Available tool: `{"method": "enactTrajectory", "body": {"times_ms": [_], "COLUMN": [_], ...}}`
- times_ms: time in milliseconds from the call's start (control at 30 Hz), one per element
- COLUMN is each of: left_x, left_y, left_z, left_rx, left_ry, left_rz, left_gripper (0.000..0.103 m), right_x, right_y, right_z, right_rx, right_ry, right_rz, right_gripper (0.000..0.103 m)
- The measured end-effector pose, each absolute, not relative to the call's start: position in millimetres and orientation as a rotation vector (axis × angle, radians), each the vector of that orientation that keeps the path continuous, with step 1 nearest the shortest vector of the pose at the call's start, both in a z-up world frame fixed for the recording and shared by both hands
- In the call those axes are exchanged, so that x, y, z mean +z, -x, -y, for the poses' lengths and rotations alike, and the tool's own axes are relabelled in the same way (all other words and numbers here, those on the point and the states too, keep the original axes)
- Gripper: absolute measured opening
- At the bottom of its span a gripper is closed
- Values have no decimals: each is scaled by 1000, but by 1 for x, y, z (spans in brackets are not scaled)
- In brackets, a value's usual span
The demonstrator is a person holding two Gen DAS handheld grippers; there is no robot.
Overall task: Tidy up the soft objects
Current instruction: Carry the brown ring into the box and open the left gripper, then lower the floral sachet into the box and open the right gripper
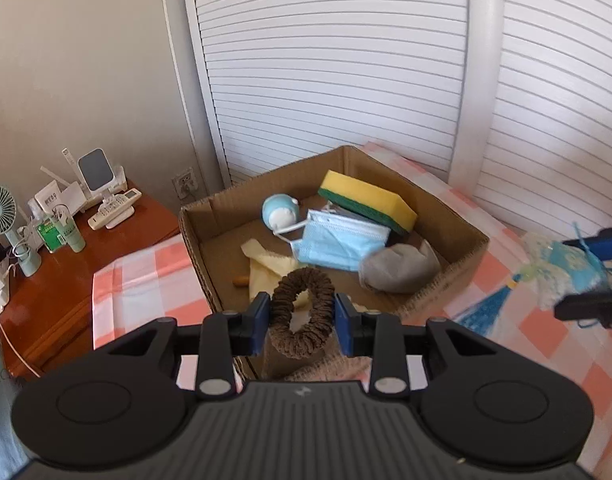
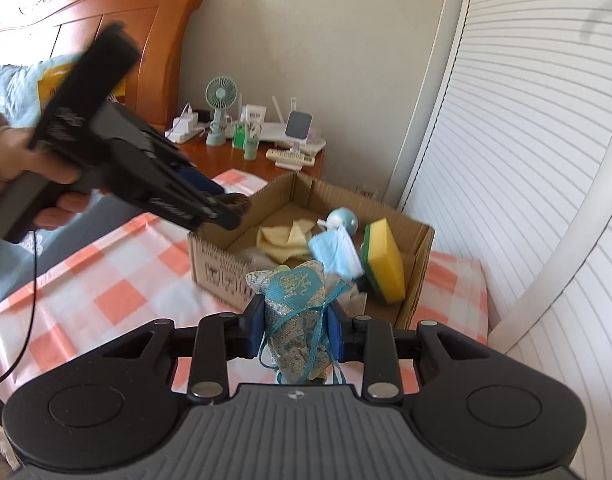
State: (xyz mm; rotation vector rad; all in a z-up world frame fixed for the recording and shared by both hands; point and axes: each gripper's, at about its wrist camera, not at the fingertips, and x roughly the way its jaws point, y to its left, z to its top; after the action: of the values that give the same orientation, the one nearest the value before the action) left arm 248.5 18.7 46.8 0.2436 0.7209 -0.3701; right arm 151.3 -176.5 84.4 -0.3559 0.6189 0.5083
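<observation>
Brown scrunchie (image 1: 302,312) is pinched between the pads of the left hand-held gripper (image 1: 303,322), hanging just short of the cardboard box (image 1: 454,268), likely headed in with the mask (image 1: 338,244) and sponge (image 1: 366,200). Beside the box, the right hand-held gripper (image 2: 294,328) clamps a blue brocade sachet (image 2: 296,316). Both tilt downward toward the box, above the checked cloth (image 1: 146,276).

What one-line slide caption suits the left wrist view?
Left gripper pinching a brown scrunchie above a cardboard box of soft objects.
</observation>
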Motion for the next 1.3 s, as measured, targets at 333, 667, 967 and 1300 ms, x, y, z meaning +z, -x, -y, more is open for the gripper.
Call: {"method": "enactTrajectory", "body": {"times_ms": [333, 667, 967, 1300], "left_x": [33, 33, 35, 10], "left_y": [-362, -339, -240, -159], "left_z": [-12, -28, -64, -77], "left_rx": [-236, -200, -135, -66], "left_ry": [-214, -215, -161, -19], "left_rz": [-733, -685, -635, -637], "left_gripper": [54, 101, 103, 102], "right_x": [107, 99, 97, 69], "right_y": [-190, -206, -233, -285], "right_z": [176, 165, 138, 99], "right_rx": [496, 509, 522, 503], "right_ry": [328, 312, 300, 290], "right_rz": [-564, -593, -613, -664], "right_gripper": [36, 36, 36, 36]}}
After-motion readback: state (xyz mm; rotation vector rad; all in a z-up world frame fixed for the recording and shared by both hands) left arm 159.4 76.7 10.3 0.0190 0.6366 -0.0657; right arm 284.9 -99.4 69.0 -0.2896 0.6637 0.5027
